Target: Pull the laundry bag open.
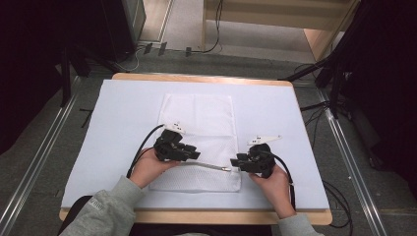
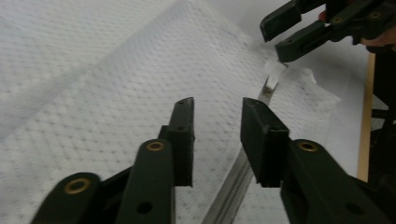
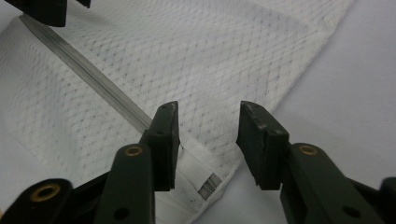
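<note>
A white mesh bag lies flat on the pale mat, with a grey zipper running across its near part. My left gripper hovers open over the zipper's left stretch; in the left gripper view the zipper strip passes beneath the right jaw. My right gripper stands open at the zipper's right end, near the bag's right edge. The right gripper view has the jaws over the bag's corner, where a small label sits. The zipper pull lies just below the right gripper.
The pale mat covers a wooden table. Dark stands and cables crowd the floor to the right and at the back left. Metal floor rails run along both sides.
</note>
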Demonstrator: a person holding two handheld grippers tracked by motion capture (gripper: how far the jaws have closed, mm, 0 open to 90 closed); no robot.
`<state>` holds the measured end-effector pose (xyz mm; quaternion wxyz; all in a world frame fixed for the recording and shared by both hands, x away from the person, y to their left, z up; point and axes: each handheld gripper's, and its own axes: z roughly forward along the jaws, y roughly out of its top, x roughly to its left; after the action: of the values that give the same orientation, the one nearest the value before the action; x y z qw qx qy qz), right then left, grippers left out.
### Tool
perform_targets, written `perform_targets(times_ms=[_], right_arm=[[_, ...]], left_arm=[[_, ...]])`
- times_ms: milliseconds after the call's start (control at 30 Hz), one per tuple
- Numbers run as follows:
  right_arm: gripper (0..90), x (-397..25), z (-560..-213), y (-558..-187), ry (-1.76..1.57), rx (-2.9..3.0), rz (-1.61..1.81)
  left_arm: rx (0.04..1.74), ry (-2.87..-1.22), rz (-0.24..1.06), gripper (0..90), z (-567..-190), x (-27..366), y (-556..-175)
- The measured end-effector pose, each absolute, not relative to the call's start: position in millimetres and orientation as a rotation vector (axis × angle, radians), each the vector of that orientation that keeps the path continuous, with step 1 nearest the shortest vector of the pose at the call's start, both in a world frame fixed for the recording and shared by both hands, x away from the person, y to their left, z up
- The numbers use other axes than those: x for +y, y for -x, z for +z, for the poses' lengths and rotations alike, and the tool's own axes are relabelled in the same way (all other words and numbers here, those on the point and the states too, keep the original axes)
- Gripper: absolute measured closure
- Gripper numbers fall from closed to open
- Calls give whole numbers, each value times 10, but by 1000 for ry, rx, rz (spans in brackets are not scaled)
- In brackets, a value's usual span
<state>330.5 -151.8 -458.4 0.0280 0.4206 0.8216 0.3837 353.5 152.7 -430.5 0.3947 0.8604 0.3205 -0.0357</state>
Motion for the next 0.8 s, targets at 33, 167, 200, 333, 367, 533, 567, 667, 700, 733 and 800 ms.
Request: perform_targets(times_ms=[33, 167, 200, 333, 367, 533, 567, 667, 700, 733, 800], right_arm=[[682, -1513, -4588, -3303, -1306, 2539, 1181], [779, -1480, -4605, -3299, -1303, 2565, 1176], [779, -1480, -4605, -3299, -1303, 2565, 1176], [852, -1442, -4621, -3301, -1296, 2596, 1162], [858, -1438, -4628, -3306, -1292, 2605, 1155], [897, -1427, -4678, -3339, -1296, 2628, 1136], [897, -1427, -4678, -3339, -1296, 2628, 1136], [897, -1437, -4696, -3346, -1307, 2629, 1150], [897, -1437, -4696, -3346, -1307, 2629, 1150], [897, -1437, -4697, -3343, -1312, 2627, 1151], [897, -1427, -4699, -3333, -1308, 2633, 1158]], left_arm=[[799, -2189, -101, 767, -4315, 1484, -3516], [758, -2218, -110, 860, -4333, 1388, -3484], [751, -2216, -116, 860, -4342, 1362, -3476], [715, -2236, -120, 895, -4385, 1234, -3428], [709, -2238, -127, 899, -4394, 1216, -3426], [727, -2238, -198, 897, -4536, 1140, -3450], [727, -2238, -198, 893, -4536, 1140, -3450], [756, -2261, -225, 892, -4643, 1113, -3456], [741, -2286, -210, 892, -4667, 1099, -3452], [734, -2279, -214, 895, -4676, 1095, -3444], [725, -2287, -192, 880, -4675, 1069, -3423]])
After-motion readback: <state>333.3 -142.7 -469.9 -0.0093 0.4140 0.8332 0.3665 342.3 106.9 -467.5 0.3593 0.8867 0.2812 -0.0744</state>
